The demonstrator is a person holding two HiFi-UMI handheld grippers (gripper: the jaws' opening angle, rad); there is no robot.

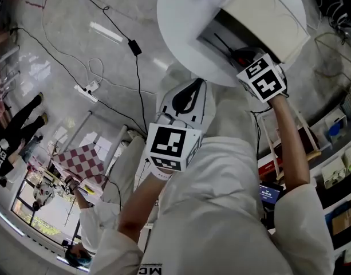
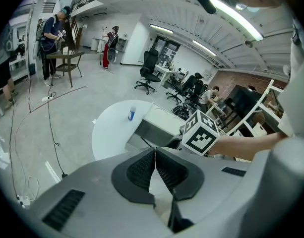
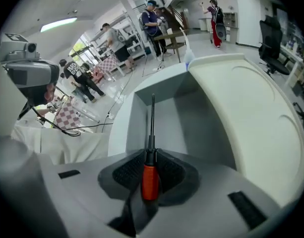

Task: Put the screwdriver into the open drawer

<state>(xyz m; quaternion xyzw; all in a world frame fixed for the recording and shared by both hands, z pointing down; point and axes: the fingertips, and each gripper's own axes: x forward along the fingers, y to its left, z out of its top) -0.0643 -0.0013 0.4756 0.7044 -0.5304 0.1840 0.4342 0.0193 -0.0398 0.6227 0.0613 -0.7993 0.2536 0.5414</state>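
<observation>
Right gripper point(image 3: 151, 155): you've got it pinching the screwdriver point(image 3: 150, 175) by its orange handle. Both pads are tight on the grip and the black shaft runs straight out ahead of the jaws.

Screwdriver: in the right gripper view its shaft reaches out over the grey inside of the open drawer point(image 3: 201, 123), tip pointing at the back wall. I can't tell whether the tip is touching the floor of the drawer or hanging just above it.

Drawer: it's pulled well out of the cream cabinet point(image 1: 267, 10), and that cabinet stands on the round white table point(image 1: 181, 22). Nothing else shows in the part of the drawer you can see.

Left gripper point(image 2: 155, 152): jaws pressed together on nothing. It's held back close to your body, well apart from the table, with no part in this.

Step in hand: I'd call this the placing stage. The tool is gripped and lined up with the opening, but the release isn't done.

Next move: by my reading, lower the handle end until the screwdriver lies flat on the drawer floor. Then spread the jaws and draw the gripper back along the shaft's line.

Watch for: the drawer's side walls stand close either side of the shaft, so keep it centred as you go down.
</observation>
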